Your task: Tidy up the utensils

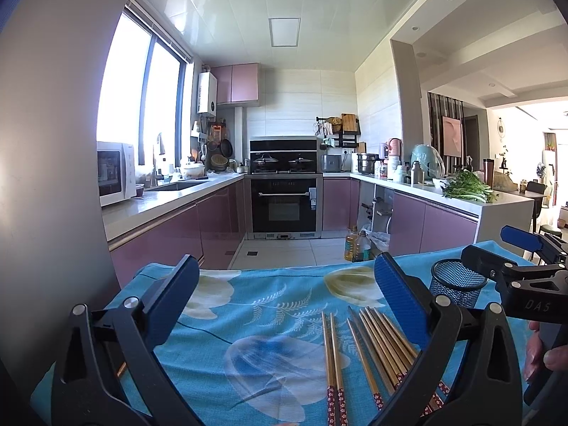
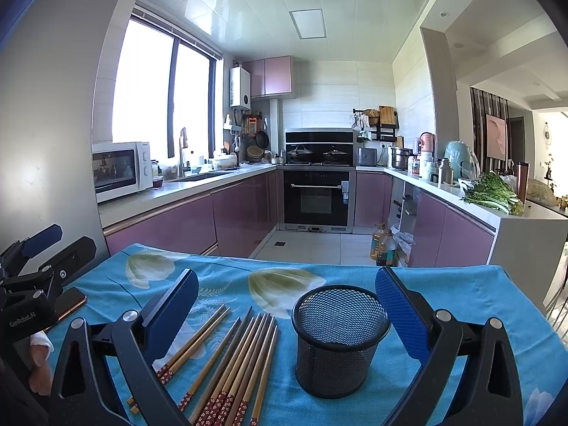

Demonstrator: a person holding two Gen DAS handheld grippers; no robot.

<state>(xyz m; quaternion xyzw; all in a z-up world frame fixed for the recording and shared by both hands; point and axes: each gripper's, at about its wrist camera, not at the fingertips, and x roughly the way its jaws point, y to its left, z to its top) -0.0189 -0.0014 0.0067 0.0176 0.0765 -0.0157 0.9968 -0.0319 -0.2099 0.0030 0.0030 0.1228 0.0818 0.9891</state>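
Observation:
Several wooden chopsticks [image 2: 234,365] with red patterned ends lie flat on the blue floral tablecloth [image 2: 461,294]; they also show in the left wrist view [image 1: 372,348]. A black mesh holder [image 2: 337,337] stands upright and empty to their right; it shows in the left wrist view [image 1: 458,284] too. My left gripper [image 1: 284,298] is open and empty, hovering over the cloth with the chopsticks between its fingers. My right gripper [image 2: 287,305] is open and empty, with the holder and some chopsticks between its fingers.
A phone [image 2: 71,305] lies on the cloth at the left. The table's far edge [image 2: 284,261] drops to the kitchen floor, where oil bottles [image 2: 381,245] stand. Purple cabinets, an oven [image 2: 316,198] and counters lie beyond.

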